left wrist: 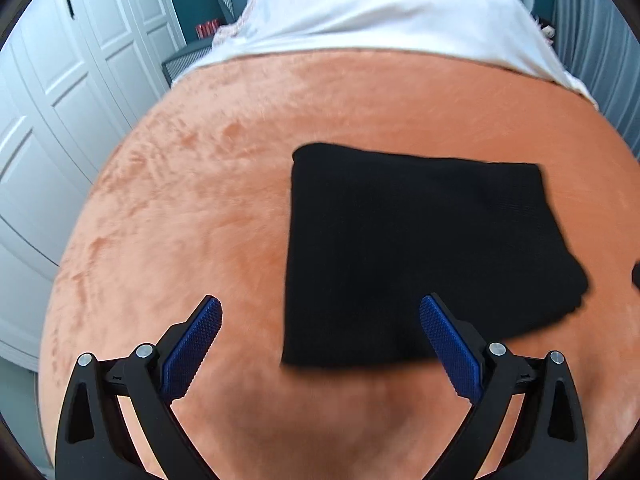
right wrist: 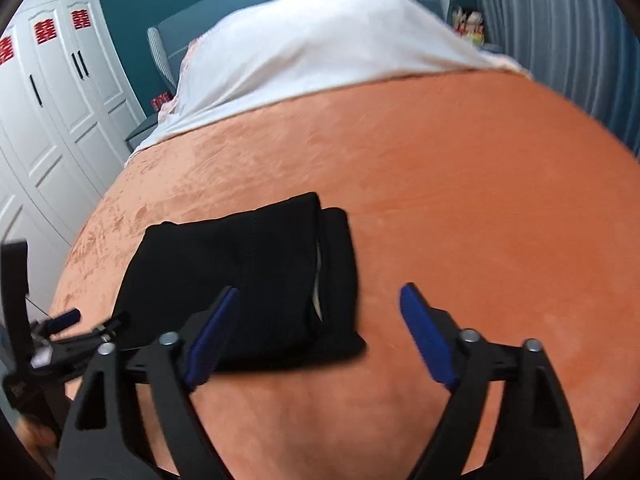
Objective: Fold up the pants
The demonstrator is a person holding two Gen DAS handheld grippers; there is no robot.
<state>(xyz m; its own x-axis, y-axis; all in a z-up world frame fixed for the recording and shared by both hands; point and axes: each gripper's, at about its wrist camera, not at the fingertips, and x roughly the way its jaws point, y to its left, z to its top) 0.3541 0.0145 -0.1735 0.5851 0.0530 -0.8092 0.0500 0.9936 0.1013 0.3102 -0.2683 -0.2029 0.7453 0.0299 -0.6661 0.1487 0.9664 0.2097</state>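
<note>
The black pants (left wrist: 420, 248) lie folded into a compact rectangle on the orange bedspread (left wrist: 192, 208). In the right wrist view the pants (right wrist: 248, 276) show stacked layers along their right edge. My left gripper (left wrist: 320, 308) hovers open above the near left corner of the pants, with nothing between its blue pads (left wrist: 192, 348). My right gripper (right wrist: 320, 300) is open too, over the near right corner of the pants, holding nothing. The left gripper (right wrist: 72, 328) appears at the left edge of the right wrist view.
A white sheet (left wrist: 392, 12) covers the far end of the bed. White wardrobe doors (left wrist: 52, 92) stand to the left, close to the bed's edge. A grey curtain (right wrist: 560, 40) hangs at the right. Orange bedspread (right wrist: 480, 220) stretches right of the pants.
</note>
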